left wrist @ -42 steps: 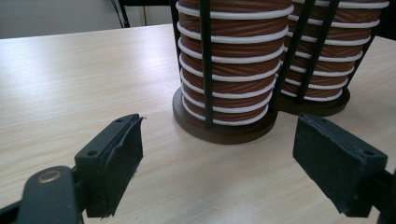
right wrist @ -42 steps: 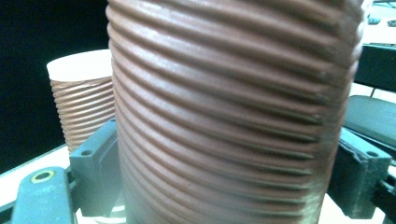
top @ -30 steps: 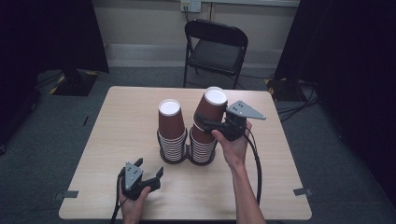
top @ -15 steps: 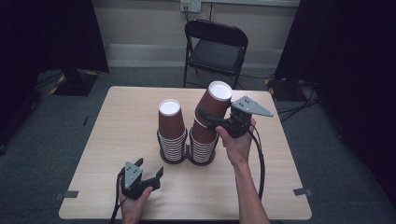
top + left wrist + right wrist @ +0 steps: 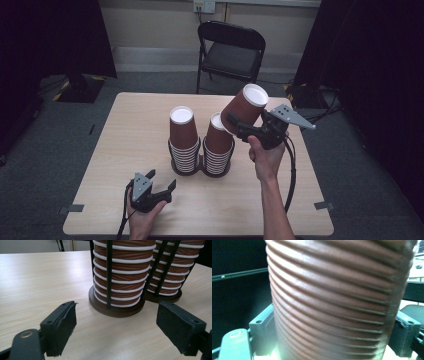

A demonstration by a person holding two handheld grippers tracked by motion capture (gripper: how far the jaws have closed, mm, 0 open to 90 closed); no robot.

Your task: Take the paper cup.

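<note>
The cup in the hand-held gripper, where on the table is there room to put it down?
The table is bare left of the two cup stacks, and also along its right edge past the right hand-held gripper holding the cup. It's crowded mid-table around the stacks and near the left hand-held gripper.

The ribbed cup [image 5: 245,111] is reddish-brown, white inside. The stacked cups [image 5: 184,150] show brown bands with white rims. The table [image 5: 135,130] is pale woodgrain.

No readable text, labels or numbers anywhere.

A black folding chair [image 5: 231,52] stood on grey carpet [image 5: 45,145] behind the wooden bench [image 5: 135,130], flanked by dark curtains [image 5: 372,60].
</note>
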